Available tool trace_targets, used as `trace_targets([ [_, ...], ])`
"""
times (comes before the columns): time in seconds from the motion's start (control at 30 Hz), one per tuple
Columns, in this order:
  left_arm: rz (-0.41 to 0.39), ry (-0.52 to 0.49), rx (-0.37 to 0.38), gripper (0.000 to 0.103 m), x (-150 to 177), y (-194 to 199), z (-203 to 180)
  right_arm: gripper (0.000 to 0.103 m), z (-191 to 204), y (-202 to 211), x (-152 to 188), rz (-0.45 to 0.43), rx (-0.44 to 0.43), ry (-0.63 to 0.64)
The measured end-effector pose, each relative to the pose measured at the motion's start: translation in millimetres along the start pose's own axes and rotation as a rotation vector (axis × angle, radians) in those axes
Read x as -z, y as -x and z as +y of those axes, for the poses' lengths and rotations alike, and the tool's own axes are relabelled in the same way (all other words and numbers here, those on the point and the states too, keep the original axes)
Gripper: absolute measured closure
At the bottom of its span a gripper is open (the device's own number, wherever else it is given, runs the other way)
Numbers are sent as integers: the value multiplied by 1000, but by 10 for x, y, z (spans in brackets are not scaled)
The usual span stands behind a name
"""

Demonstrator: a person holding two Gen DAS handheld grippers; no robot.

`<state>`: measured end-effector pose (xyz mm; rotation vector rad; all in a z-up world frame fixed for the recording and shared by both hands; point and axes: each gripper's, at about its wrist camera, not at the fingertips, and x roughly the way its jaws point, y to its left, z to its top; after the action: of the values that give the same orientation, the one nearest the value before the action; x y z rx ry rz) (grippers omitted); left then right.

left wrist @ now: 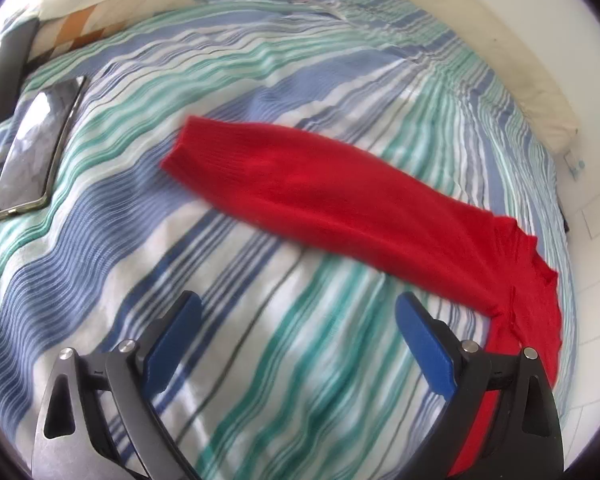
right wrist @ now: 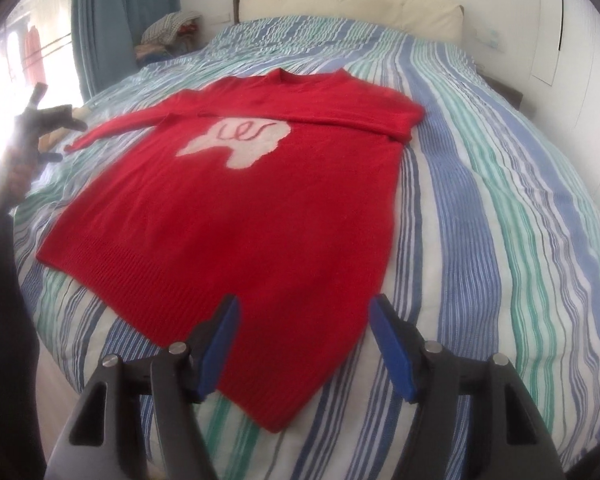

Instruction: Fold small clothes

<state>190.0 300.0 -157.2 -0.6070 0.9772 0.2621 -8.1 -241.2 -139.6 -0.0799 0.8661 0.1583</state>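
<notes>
Left wrist view: left gripper (left wrist: pixel 296 332) hovers over the striped bed (left wrist: pixel 236 300), jaws spread wide, nothing between them. Red sweater (left wrist: pixel 300 184) sleeve lies stretched across the cover, cuff toward the bed's middle, shoulder end bunched just beside the right finger. Phone (left wrist: pixel 36 148) lies near the bed's left edge, w/ a patterned pillow (left wrist: pixel 92 12) beyond it.

Right wrist view: right gripper (right wrist: pixel 304 344) jaws apart too, holding nothing, over the sweater (right wrist: pixel 228 216) hem. Sweater lies flat mid-bed, collar toward the headboard (right wrist: pixel 348 4); one sleeve folded across the chest.
</notes>
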Motion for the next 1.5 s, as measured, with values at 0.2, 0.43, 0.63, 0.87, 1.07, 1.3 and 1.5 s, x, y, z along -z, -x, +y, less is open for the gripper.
trace_targets([
  [0.2,-7,201,53,6,-390,-210,416,37,31,-49,42,30,5,15],
  [0.43,-70,163,-14,87,-642,-293,442,37,47,-100,44,52,9,16],
  [0.63,-152,-58,48,99,-804,173,-213,37,15,-86,54,54,-9,-6],
  [0.87,-208,-566,305,99,-436,918,-2437,37,10,-97,47,49,-48,-29],
  [1.07,-103,-871,468,97,556,899,-3904,37,5,-59,47,33,-54,-35],
  [1.3,-1,-894,243,18,1417,320,-3729,37,-214,16,-28,35,-15,-111],
  [1.5,-40,-778,51,10,1534,443,-2948,23,-556,28,-448,183,56,-305],
])
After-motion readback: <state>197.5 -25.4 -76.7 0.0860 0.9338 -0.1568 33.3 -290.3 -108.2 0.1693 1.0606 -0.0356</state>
